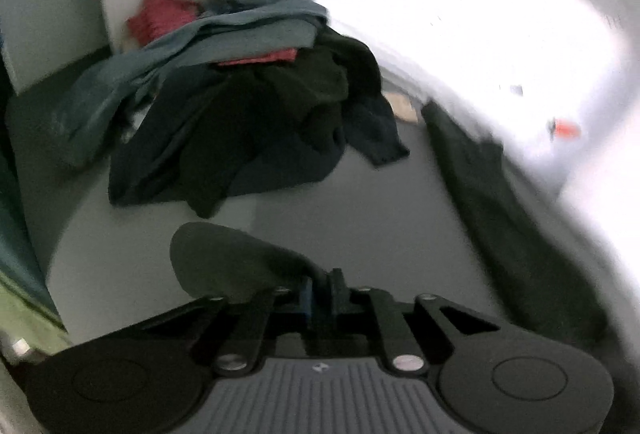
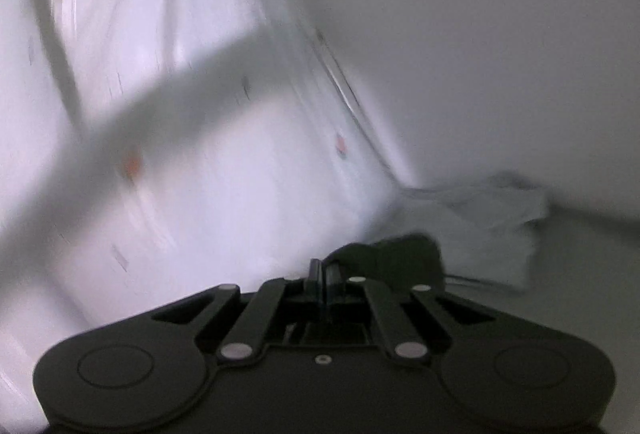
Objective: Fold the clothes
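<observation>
A white garment (image 1: 460,13) with small red and dark marks hangs stretched between two handheld grippers, filling the right of the scene. The left gripper (image 1: 320,284) has its jaws nearly together, clamped on a dark edge of cloth. The right gripper (image 2: 322,272) is pinched tight, dark fabric bunched at its tips. On the grey table (image 1: 320,201), far left, lies a heap of clothes (image 1: 240,93): teal, red, black, navy.
</observation>
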`<state>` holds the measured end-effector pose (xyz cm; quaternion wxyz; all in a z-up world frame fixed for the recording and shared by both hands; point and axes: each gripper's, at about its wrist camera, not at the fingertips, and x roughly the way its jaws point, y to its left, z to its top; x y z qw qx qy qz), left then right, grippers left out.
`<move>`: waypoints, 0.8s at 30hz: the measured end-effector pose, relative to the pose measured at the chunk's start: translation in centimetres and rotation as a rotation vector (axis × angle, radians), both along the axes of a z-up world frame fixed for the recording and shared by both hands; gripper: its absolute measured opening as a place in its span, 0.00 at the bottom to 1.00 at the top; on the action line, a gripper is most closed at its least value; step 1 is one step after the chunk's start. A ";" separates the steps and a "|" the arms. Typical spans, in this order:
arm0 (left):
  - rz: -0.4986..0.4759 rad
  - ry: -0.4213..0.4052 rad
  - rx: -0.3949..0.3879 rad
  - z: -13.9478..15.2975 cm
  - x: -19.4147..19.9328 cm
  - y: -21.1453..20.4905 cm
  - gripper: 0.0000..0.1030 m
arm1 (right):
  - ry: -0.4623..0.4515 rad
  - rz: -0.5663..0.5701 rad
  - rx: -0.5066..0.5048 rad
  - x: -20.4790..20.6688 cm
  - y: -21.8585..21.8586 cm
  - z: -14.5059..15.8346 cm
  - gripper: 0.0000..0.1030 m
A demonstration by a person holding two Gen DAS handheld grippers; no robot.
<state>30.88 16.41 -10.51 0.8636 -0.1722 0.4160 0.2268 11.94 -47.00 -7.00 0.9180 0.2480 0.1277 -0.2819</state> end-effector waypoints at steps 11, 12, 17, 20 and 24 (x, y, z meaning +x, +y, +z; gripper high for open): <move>-0.122 0.068 -0.001 -5.0 -3.9 -1.3 0.24 | 0.349 0.039 -0.004 -1.6 4.5 -7.5 0.35; -0.131 0.063 -0.004 -4.9 -4.1 -0.9 0.25 | 0.339 0.035 -0.008 -1.5 5.7 -7.5 0.36; -0.201 0.046 -0.025 -4.3 -4.4 1.6 0.31 | 0.328 -0.040 -0.027 -0.2 10.2 -7.3 0.43; -0.255 0.038 -0.038 -4.3 -4.4 2.5 0.33 | 0.354 -0.046 -0.055 0.2 13.4 -7.0 0.43; -0.348 0.012 -0.049 -4.2 -3.9 3.4 0.33 | 0.332 0.109 0.056 1.0 17.7 -7.4 0.43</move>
